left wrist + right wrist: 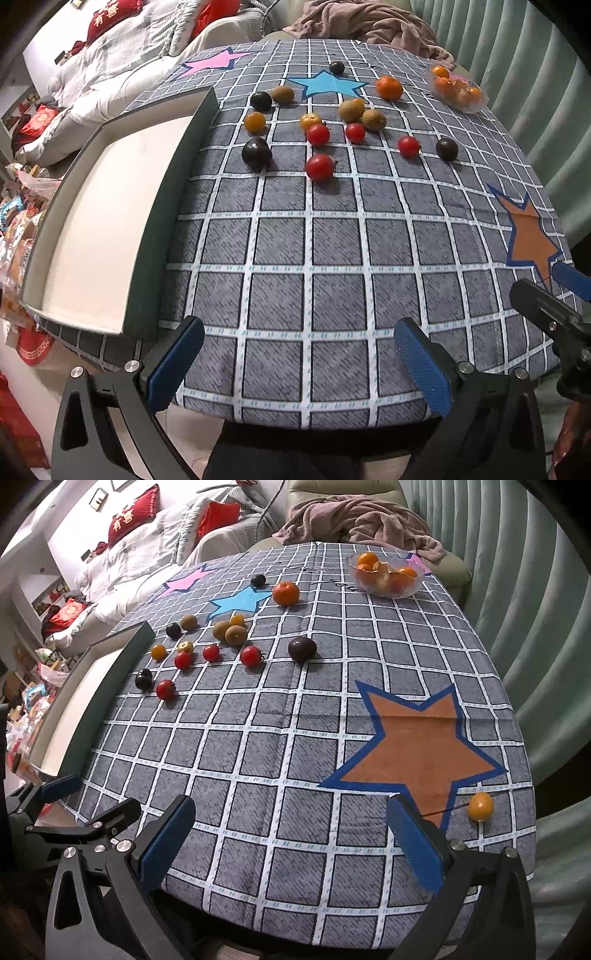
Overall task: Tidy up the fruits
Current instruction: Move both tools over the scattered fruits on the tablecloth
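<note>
Loose fruit lies mid-table on the grey checked cloth: red tomatoes (320,168) (251,655), dark plums (256,153) (302,649), brown kiwis (373,119) (236,634), small yellow-orange fruits (255,122) (158,652) and an orange mandarin (389,87) (285,593). One yellow fruit (480,805) lies near the front right edge. My left gripper (300,365) is open and empty at the near edge. My right gripper (290,843) is open and empty at the near edge, beside the orange star (415,738).
A white tray with dark rim (162,206) (110,686) sits at the table's left. A clear bowl of mandarins (458,90) (388,576) stands at the far right. Blue star (325,85) and pink star (214,61) patches mark the cloth. A sofa and a crumpled blanket lie beyond.
</note>
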The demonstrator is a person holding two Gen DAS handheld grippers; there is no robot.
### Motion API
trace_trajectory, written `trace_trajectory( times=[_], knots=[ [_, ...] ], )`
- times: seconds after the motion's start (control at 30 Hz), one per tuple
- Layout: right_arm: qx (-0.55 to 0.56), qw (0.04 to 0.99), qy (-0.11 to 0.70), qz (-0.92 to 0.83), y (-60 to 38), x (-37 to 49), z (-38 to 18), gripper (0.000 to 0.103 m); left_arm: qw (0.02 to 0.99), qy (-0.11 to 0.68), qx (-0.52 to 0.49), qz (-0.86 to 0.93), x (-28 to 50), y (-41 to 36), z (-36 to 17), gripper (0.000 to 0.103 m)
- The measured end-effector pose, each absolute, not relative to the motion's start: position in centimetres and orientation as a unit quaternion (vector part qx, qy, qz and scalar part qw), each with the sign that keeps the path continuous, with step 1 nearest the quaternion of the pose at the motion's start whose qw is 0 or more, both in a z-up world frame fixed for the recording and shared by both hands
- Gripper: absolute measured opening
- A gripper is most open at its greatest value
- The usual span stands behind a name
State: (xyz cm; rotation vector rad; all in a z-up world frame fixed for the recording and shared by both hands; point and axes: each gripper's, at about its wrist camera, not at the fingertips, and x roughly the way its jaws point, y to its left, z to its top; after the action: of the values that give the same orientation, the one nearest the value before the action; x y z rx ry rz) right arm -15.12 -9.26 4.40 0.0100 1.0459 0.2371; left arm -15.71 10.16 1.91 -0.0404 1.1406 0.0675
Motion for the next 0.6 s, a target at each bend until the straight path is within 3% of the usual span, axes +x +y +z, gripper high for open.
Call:
trace_trajectory(
  times=[0.6],
  knots=[
    [-0.015,0.861,0.499,0.099,-9.6,-7.9,4.0,0.103,0.848,0.53,0.016,0.028,-8.9,8.7,1.3,0.103]
  ],
)
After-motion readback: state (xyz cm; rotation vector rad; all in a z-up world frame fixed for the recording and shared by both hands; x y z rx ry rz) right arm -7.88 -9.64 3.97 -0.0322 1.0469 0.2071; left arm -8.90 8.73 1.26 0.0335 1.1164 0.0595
